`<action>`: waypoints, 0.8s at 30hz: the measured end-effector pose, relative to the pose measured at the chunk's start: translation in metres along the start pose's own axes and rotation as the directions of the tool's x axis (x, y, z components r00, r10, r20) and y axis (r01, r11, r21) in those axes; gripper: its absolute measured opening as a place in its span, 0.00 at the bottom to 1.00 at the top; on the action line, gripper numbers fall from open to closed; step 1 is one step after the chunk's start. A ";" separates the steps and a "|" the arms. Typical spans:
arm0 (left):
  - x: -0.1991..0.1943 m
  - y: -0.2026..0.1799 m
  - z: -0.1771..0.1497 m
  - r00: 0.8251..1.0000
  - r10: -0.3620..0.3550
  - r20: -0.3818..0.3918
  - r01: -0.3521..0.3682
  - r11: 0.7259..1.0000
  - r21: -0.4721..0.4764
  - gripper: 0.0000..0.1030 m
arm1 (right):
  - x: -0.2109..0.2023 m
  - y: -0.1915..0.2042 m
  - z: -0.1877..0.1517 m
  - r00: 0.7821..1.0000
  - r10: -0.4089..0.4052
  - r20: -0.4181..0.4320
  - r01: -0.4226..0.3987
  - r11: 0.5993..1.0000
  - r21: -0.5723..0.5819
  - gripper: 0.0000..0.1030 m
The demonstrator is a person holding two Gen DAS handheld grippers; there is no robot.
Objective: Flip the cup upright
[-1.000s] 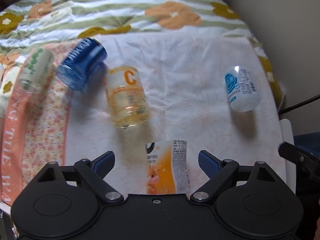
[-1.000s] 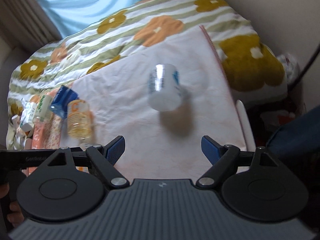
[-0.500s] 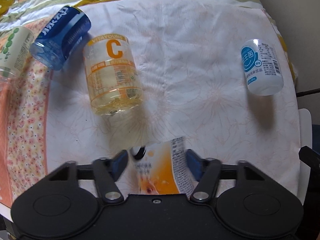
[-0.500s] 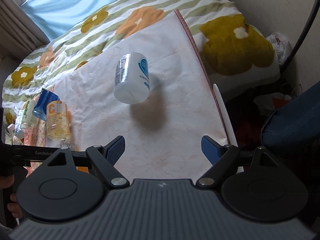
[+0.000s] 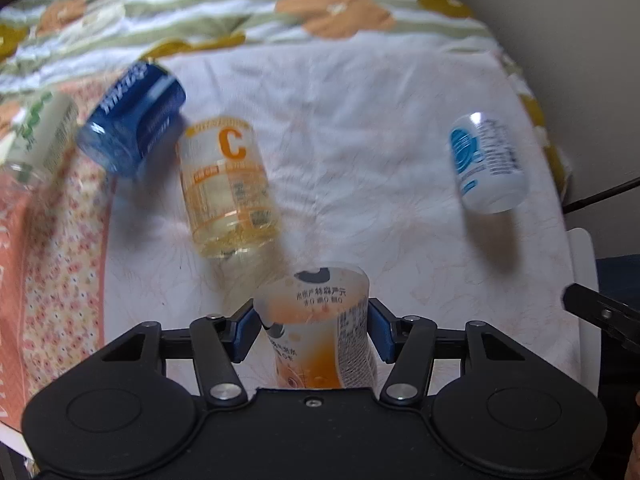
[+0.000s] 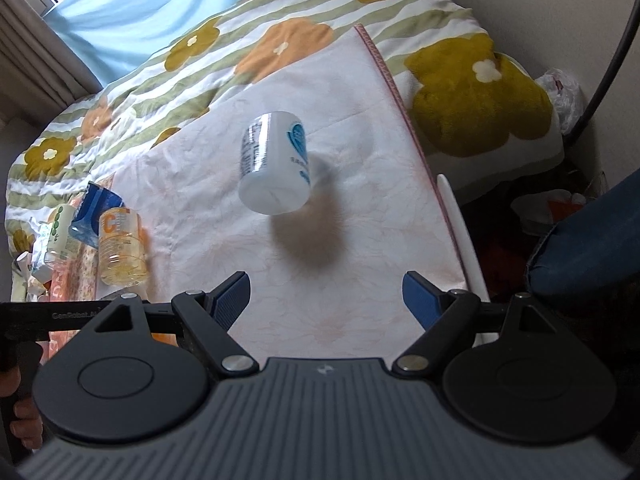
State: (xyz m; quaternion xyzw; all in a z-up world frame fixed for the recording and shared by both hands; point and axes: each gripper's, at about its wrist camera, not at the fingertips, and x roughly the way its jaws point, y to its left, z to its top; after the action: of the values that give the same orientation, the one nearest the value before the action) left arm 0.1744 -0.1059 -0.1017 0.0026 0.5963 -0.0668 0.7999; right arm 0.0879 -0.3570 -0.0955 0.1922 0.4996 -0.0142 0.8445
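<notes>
My left gripper (image 5: 312, 326) is shut on an orange-and-white printed cup (image 5: 320, 332), its blue pads pressing both sides; the cup points away from me above the white cloth (image 5: 360, 128). A white cup with a blue logo (image 5: 486, 166) stands inverted at the right; in the right wrist view it (image 6: 276, 168) sits ahead of my right gripper (image 6: 326, 294), which is open and empty above the cloth (image 6: 360, 280). A clear yellow "C" cup (image 5: 228, 188), a blue cup (image 5: 132, 120) and a green-printed cup (image 5: 40, 136) stand inverted at the left.
A floral striped quilt (image 5: 240, 12) lies behind the cloth. A pink flowered cloth (image 5: 52, 264) covers the left side. The table's right edge (image 6: 456, 216) drops to a cluttered floor. A wall (image 5: 580, 40) and a black cable (image 5: 600, 196) are at the right.
My left gripper closed on the orange-and-white cup and lifted it, tilting the view up. The right gripper moved slightly closer to the white cup and stays open.
</notes>
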 end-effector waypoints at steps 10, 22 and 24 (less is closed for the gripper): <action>-0.024 -0.022 -0.048 0.957 0.034 0.287 -0.067 0.992 0.104 0.58 | 0.004 0.013 -0.023 1.000 -0.007 -0.025 0.007 1.000 -0.027 0.95; -0.010 -0.021 -0.079 0.883 0.027 0.469 -0.104 0.985 0.137 0.58 | 0.013 0.018 -0.051 0.997 -0.041 -0.065 0.038 0.998 -0.048 0.95; -0.009 -0.023 -0.082 0.880 0.026 0.474 -0.110 0.983 0.150 0.58 | 0.013 0.019 -0.053 0.997 -0.041 -0.065 0.038 0.998 -0.049 0.95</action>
State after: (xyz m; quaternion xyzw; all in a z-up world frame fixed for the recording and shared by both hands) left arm 0.0909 -0.1207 -0.1151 0.0764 0.3764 -0.0884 0.9190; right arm 0.0542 -0.3190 -0.1230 0.1625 0.5312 -0.0125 0.8314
